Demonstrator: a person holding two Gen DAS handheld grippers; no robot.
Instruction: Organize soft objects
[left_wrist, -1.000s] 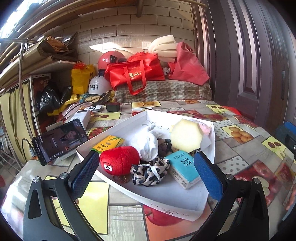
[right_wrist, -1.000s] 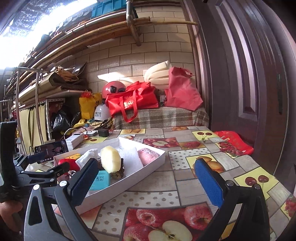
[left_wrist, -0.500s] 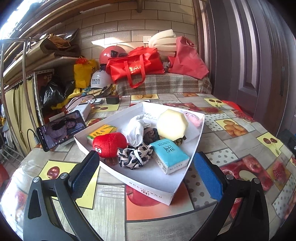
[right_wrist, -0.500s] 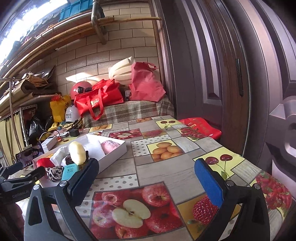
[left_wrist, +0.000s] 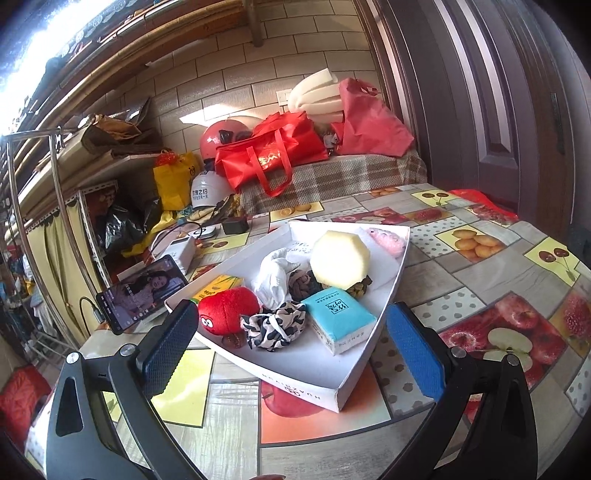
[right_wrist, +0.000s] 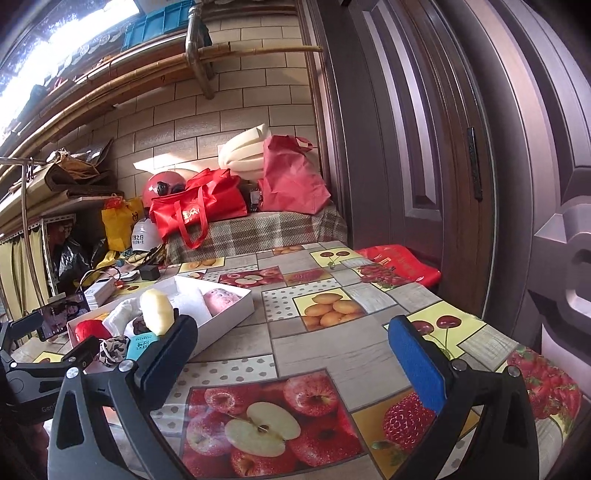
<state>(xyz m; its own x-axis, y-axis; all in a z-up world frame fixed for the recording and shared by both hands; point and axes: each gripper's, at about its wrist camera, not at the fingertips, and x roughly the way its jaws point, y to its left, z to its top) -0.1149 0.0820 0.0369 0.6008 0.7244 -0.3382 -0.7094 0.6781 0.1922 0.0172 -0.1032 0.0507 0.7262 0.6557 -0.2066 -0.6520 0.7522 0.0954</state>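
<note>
A white cardboard tray (left_wrist: 317, 384) on the fruit-print table holds soft things: a red plush with eyes (left_wrist: 229, 309), a black-and-white scrunchie (left_wrist: 273, 325), a teal tissue pack (left_wrist: 340, 317), a white cloth (left_wrist: 275, 275), a pale yellow hexagonal sponge (left_wrist: 340, 258) and a pink toy (left_wrist: 386, 240). My left gripper (left_wrist: 291, 345) is open and empty, just in front of the tray's near corner. My right gripper (right_wrist: 295, 363) is open and empty over the bare table, right of the tray (right_wrist: 229, 317). The left gripper also shows at the left edge of the right wrist view (right_wrist: 79, 354).
A phone (left_wrist: 142, 291) on a stand is left of the tray, with a white box (left_wrist: 177, 251) and cables behind. Red bags (left_wrist: 273, 151), helmets and foam lie on a plaid bench at the back. A dark door (right_wrist: 424, 166) is to the right. A red bag (right_wrist: 402, 264) lies at the table's far right.
My left gripper has pulled back a little from the tray and tilted. My right gripper has swung back left, so the tray sits nearer its left finger. Both stay open.
</note>
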